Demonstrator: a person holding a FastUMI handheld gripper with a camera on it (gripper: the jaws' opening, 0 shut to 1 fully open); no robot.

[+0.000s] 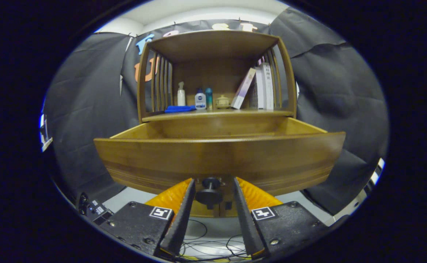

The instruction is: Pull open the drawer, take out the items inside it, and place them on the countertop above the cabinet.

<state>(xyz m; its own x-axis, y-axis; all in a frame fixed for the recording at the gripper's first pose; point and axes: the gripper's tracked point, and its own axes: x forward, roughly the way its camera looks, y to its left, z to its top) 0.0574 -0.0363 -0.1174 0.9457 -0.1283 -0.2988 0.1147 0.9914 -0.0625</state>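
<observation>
1. The drawer [218,157] is seen pulled well out of the cabinet [213,73], its front panel just ahead of the fingers.
2. The knob [209,191] is located below the middle of the drawer front, between the two fingers.
3. The gripper [212,184] is held with its fingers spread; a gap is visible on each side of the knob, and no contact with it is observed.
4. The drawer's contents are hidden by the high front panel; only the inner side walls and back wall are visible.
5. On the countertop [217,114] above the drawer are noted a blue cloth [179,108], a white spray bottle [181,94], a white bottle [200,99], a teal bottle [209,98], a small pot [222,101] and leaning books [260,87].
6. Those items are small and their details cannot be made out.
7. Cables [213,244] are seen on the floor below the fingers, partly cut off.
8. The cabinet below the drawer is largely hidden by the drawer front and the fingers.
</observation>
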